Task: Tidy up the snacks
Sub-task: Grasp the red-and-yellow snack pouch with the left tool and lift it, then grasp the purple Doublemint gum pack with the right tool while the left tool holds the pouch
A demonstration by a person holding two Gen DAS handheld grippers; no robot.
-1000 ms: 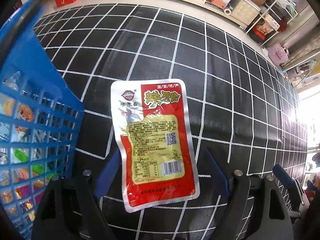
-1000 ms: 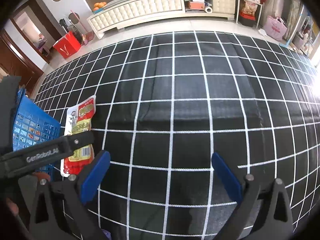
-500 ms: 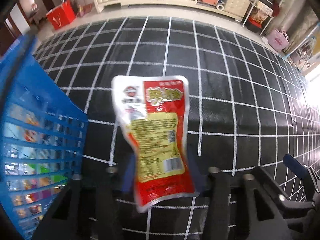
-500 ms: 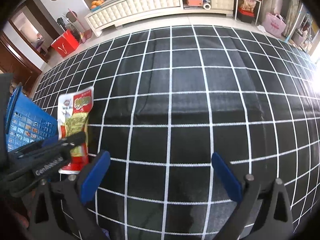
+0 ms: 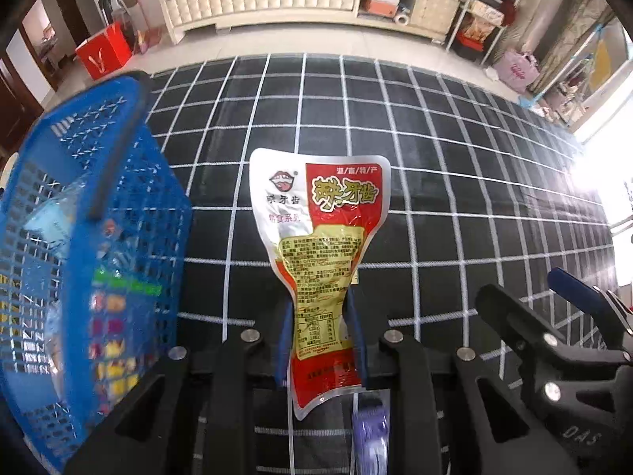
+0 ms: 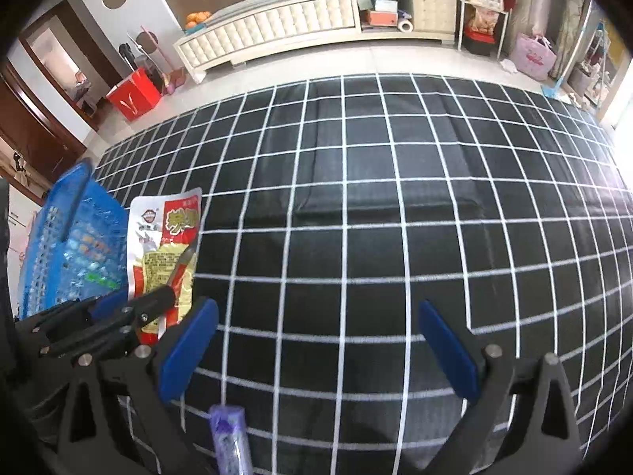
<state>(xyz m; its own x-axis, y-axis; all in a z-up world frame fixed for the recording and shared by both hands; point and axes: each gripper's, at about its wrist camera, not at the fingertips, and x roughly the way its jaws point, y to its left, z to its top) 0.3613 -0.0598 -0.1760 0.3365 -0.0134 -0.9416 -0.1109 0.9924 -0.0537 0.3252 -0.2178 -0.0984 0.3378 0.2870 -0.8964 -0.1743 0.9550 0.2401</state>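
Squeezing the red snack packet (image 5: 322, 261) near its bottom end, the left tongs (image 5: 321, 330) hold it up off the checked cloth (image 5: 455, 198), so it can go over the wall of the blue basket (image 5: 91, 237). The packet bends in where the tongs pinch it. The basket stands just beside it at the left edge of the desk and already has other snacks inside. The right tongs (image 6: 316, 350) are spread wide and hold nothing; they wait over a bare part of the cloth. A small purple packet (image 6: 229, 435) lies at the near edge, likely the next one to pick up.
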